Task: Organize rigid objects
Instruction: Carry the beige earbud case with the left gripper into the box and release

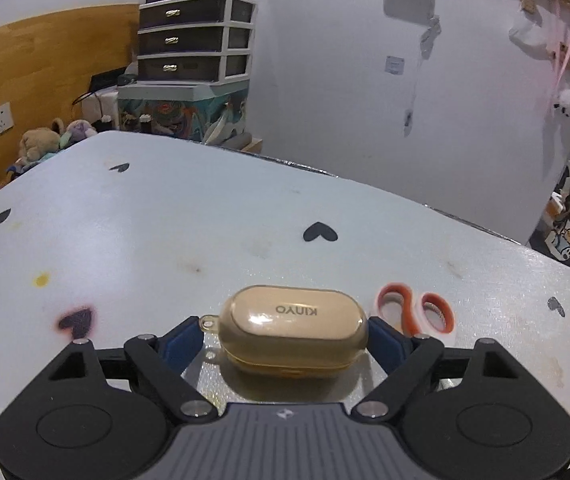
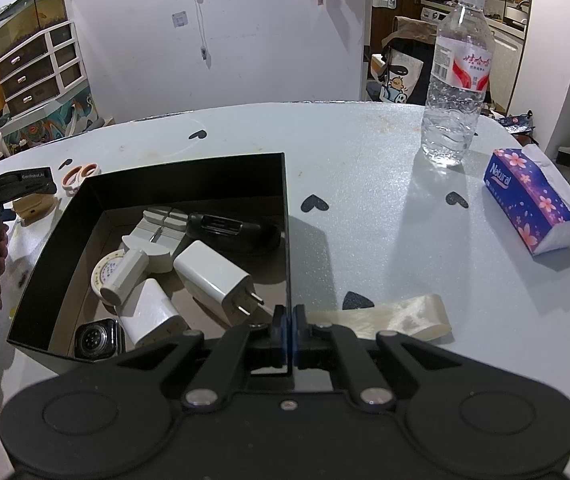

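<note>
Pale table (image 1: 213, 216) dotted with black hearts. At the left gripper (image 1: 285, 336), jaws spread around a tan earbud case (image 1: 295, 330), blue pads just beside its ends; contact cannot be told. Orange-handled scissors (image 1: 417, 312) lying just past the case. At the right gripper (image 2: 288, 326), jaws pressed together on the near wall of a black box (image 2: 189, 180). Inside the box: two white chargers (image 2: 215, 276), tape roll (image 2: 103, 272), smartwatch (image 2: 95, 340), other small gadgets. Farther right: water bottle (image 2: 455, 92), tissue pack (image 2: 533, 204), cream ribbon (image 2: 401, 316).
</note>
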Demonstrator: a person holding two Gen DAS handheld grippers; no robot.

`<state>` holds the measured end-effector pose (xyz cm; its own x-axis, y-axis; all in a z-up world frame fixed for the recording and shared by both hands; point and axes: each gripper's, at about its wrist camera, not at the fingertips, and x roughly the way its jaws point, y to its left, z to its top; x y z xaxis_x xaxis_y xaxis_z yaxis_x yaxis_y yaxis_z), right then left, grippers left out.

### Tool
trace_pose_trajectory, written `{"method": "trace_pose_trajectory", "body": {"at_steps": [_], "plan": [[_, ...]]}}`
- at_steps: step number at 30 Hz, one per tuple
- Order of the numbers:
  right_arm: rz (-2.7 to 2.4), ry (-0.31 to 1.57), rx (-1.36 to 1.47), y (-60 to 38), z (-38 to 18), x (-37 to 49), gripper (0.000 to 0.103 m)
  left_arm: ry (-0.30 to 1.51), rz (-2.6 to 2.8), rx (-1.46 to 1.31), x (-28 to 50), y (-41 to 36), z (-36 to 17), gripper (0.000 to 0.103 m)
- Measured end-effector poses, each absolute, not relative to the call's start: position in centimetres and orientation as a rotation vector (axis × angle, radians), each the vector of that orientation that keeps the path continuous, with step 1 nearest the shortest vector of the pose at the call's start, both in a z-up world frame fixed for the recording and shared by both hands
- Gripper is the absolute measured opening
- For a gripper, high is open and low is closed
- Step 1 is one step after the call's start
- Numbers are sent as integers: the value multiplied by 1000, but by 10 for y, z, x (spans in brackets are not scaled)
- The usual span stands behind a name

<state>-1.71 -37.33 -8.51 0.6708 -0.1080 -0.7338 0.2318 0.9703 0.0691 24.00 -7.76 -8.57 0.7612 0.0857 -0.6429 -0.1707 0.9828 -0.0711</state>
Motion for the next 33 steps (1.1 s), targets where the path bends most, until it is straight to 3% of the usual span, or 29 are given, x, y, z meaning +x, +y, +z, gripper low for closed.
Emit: {"method": "trace_pose_trajectory", "body": {"at_steps": [8, 25, 33], "plan": [[-192, 814, 162, -373, -86, -17, 3, 691, 63, -75, 229, -75, -81, 87], [-193, 813, 166, -375, -85, -17, 3, 666, -526, -54, 124, -133, -16, 87], [-192, 812, 166, -374, -85, -17, 3, 675, -743, 126, 89, -164, -15, 87]]}}
